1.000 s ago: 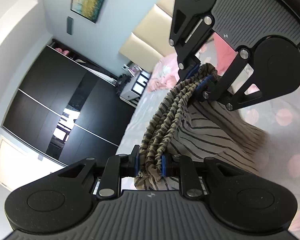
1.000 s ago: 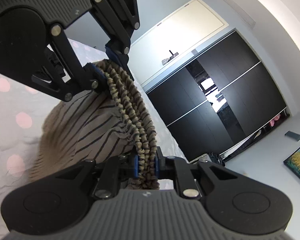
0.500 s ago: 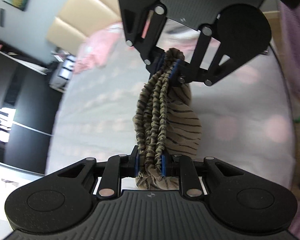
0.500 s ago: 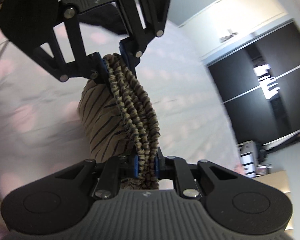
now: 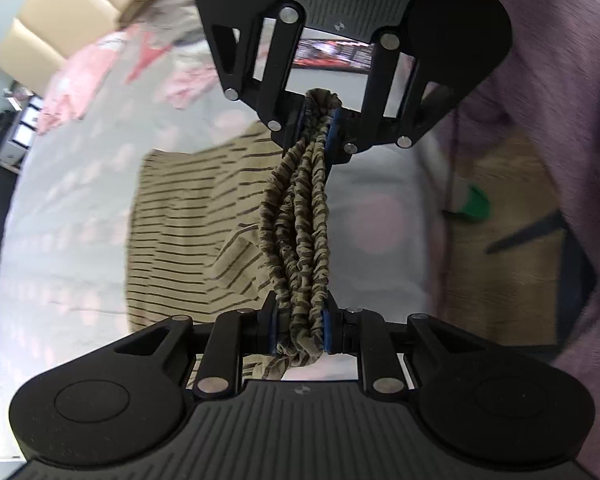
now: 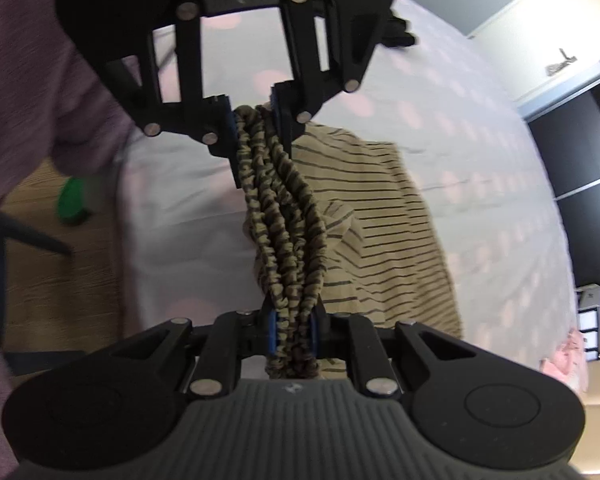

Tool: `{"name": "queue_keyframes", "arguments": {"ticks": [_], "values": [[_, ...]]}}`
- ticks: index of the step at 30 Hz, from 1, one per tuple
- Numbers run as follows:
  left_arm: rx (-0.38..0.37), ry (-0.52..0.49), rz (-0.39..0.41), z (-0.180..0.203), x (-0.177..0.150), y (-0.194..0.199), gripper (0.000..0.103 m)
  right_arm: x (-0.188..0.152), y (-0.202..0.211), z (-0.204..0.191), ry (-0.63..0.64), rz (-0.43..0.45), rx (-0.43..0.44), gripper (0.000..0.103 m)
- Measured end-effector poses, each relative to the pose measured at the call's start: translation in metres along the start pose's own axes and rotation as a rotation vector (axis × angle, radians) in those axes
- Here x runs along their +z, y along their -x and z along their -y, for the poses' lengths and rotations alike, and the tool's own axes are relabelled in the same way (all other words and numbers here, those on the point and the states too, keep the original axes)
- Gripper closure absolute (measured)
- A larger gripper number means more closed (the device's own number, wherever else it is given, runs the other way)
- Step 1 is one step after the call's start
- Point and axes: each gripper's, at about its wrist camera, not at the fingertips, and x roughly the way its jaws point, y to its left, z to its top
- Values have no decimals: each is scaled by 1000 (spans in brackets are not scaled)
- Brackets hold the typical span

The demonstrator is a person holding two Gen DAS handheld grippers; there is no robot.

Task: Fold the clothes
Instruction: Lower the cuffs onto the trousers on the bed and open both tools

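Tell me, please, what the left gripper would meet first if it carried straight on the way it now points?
Most likely the right gripper, which faces it head-on along the gathered waistband both are clamping. The left gripper would bunch that waistband up on the way; depth is hard to judge.

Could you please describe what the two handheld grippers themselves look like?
Both the left gripper and the right gripper are matte black plastic: a ribbed grey-black body, round side discs, linkage bars with silver rivets, blue finger pads. No cables show; a mauve fuzzy sleeve shows behind.
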Motion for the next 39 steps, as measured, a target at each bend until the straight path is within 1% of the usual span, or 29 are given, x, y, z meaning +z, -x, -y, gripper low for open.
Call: {"name": "queue_keyframes", "arguments": {"ticks": [3,8,10,12,13,14,15,17,20,22,25,28,30,34,37,39], "values": [[-67,6,-5,20,-8,2,86,-4,2,-21,6,-2,49,87],[-161,-17,-25,49,-18,6,86,-9,9,-53,13,-4,129,87],[-203,-23,-22,46,-18,6,86,-10,13,-68,18,0,161,87],[-223,-25,-9,44,-23,11,86,-8,20,-89,9,6,191,87],[-229,-9,-1,37,-25,11,86,-8,22,-93,4,11,199,87],[-230,10,5,29,-25,10,86,-15,22,-93,-2,19,199,87],[-229,28,12,21,-25,10,86,-19,22,-89,-17,27,198,87],[-217,58,23,3,-25,10,86,-14,19,-76,-57,42,194,87],[-201,82,33,-27,-16,11,86,-13,11,-53,-112,57,173,87],[-180,90,37,-39,-12,17,86,-11,6,-40,-136,64,149,87],[-147,128,33,-70,-4,16,86,-9,7,-3,-159,72,119,86],[-121,161,23,-99,1,13,86,-4,-3,27,-179,75,100,86],[-116,181,18,-118,-1,7,86,-3,-15,48,-202,75,103,84],[-102,220,-3,-150,-3,-18,85,-2,-48,85,-259,65,116,84],[-94,241,-13,-168,-6,-38,85,0,-74,103,-274,47,108,83],[-94,273,-13,-178,-11,-51,85,0,-92,112,-283,35,109,83]]}}
